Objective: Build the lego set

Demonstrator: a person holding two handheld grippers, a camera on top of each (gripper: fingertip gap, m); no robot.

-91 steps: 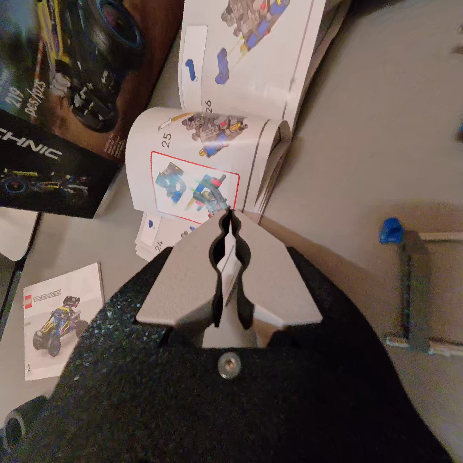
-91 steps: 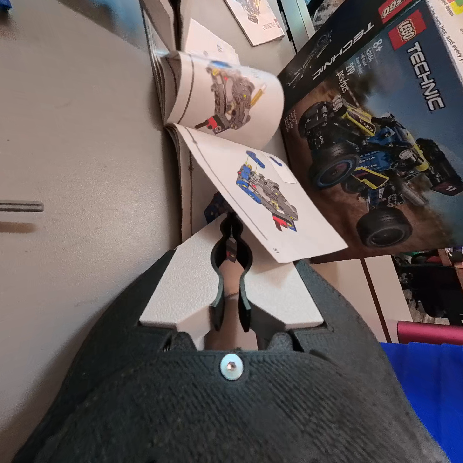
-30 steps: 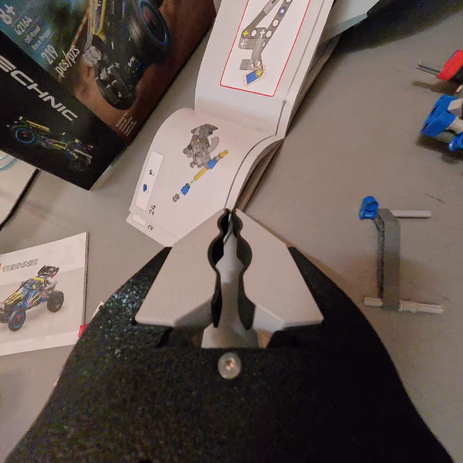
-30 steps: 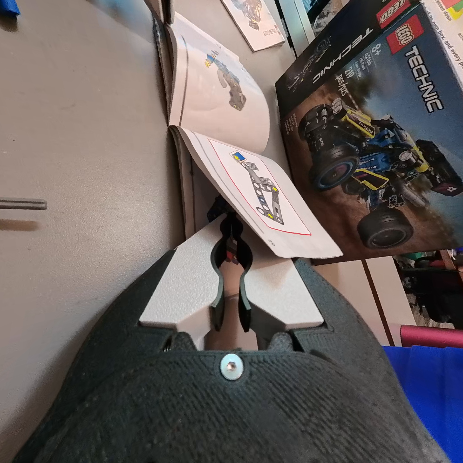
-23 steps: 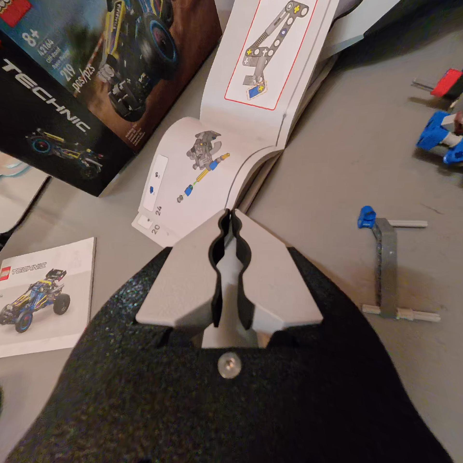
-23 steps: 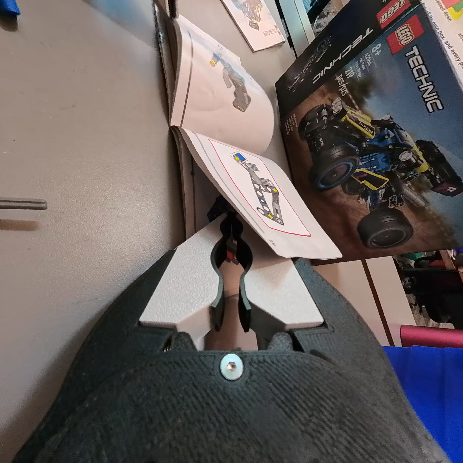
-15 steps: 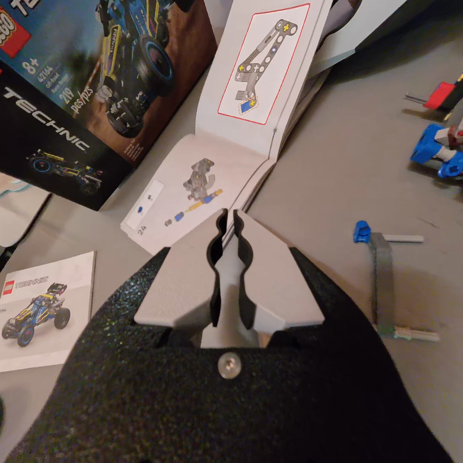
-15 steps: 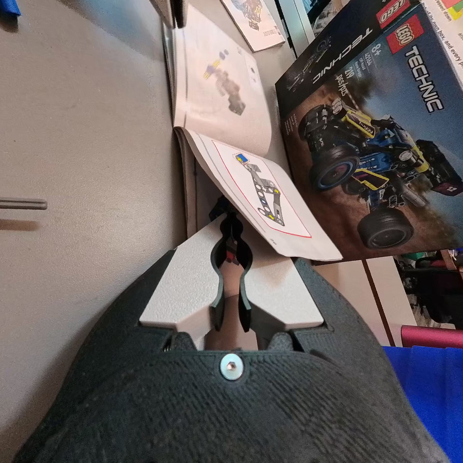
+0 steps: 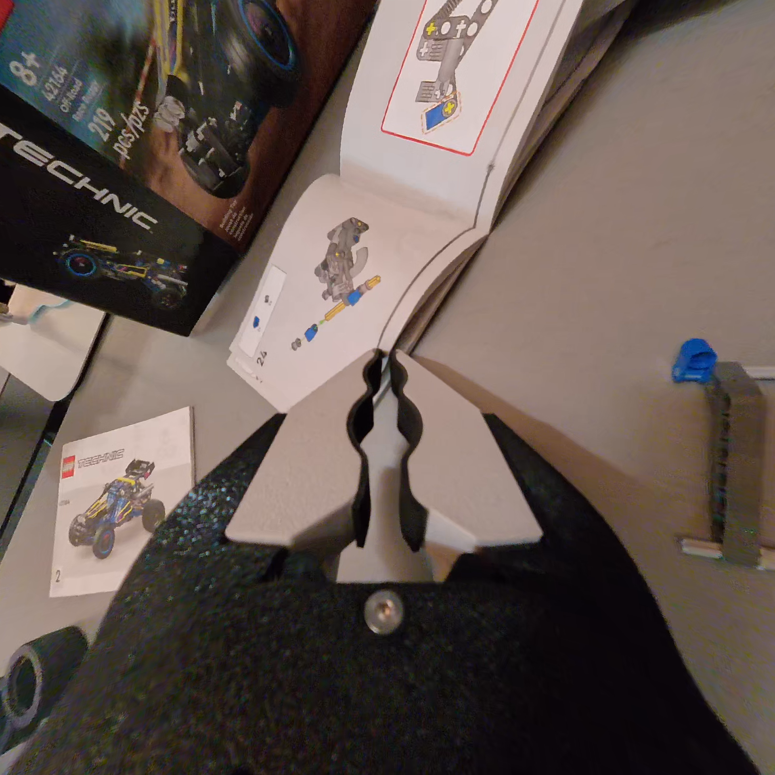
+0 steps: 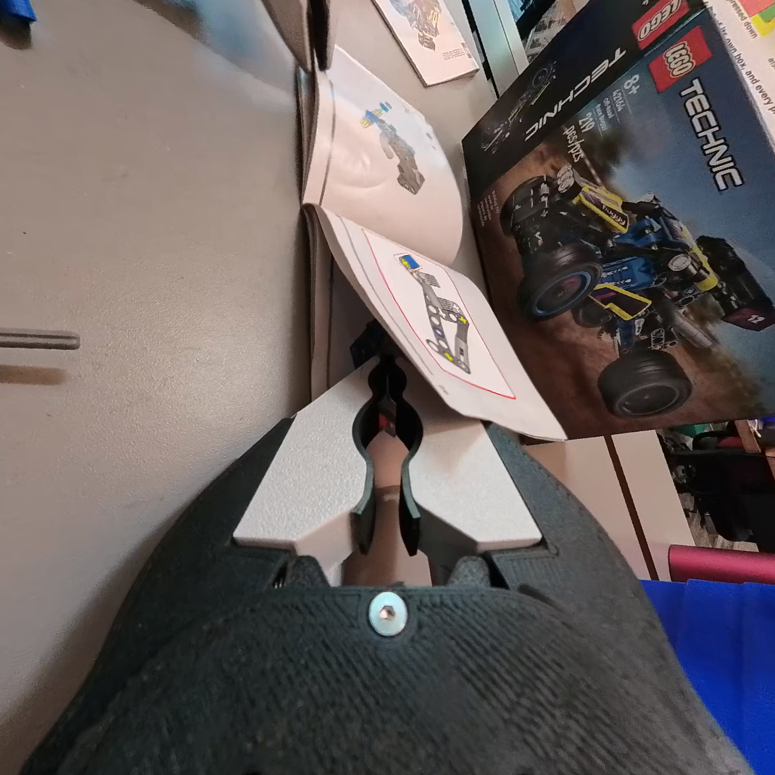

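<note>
Left wrist view: our left hand-held gripper (image 9: 385, 356) is nearly closed, pinching a page edge of the instruction booklet (image 9: 335, 268); our right hand-held gripper (image 10: 385, 369), closed on a small dark piece, sits beneath the opposite page. We judge we're finding the step; next, release and fetch parts. Box (image 9: 126, 126) crowds the tabletop (image 9: 608, 230); a grey beam assembly (image 9: 732, 453) lies apart.

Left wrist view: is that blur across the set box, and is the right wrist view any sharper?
Left wrist view: motion blur smears the set box and grey beam; open manual sharper. Right wrist view: box crisp, far table edge soft; wide-angle bending in both.
</note>
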